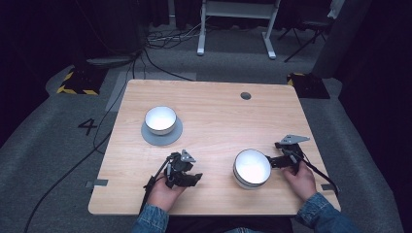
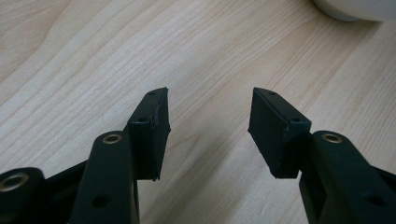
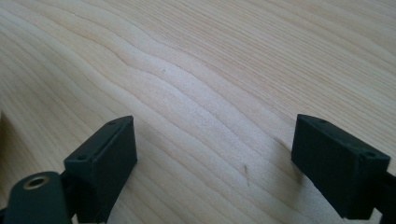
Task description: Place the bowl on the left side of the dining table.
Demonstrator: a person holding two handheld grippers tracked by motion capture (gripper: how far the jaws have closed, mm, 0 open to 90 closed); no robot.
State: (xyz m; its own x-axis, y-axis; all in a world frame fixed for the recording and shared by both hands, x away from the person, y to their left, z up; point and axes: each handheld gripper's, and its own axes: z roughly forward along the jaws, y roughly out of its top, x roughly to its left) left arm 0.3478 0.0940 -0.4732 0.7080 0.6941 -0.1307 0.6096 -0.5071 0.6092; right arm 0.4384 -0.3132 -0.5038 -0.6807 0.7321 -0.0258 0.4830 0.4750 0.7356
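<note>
Both claws released, jaws apart with bare wood between them: we see the left gripper held in the left hand low over the light wooden table near its front edge, and the right gripper in the right hand just beside the near white bowl with a dark rim band, whether touching we cannot tell. In the left gripper view the black pads frame empty tabletop, a white bowl edge at top right. The right gripper view shows pads spread wider over wood grain. A second white bowl sits on a round grey plate, far left, well apart from both grippers.
</note>
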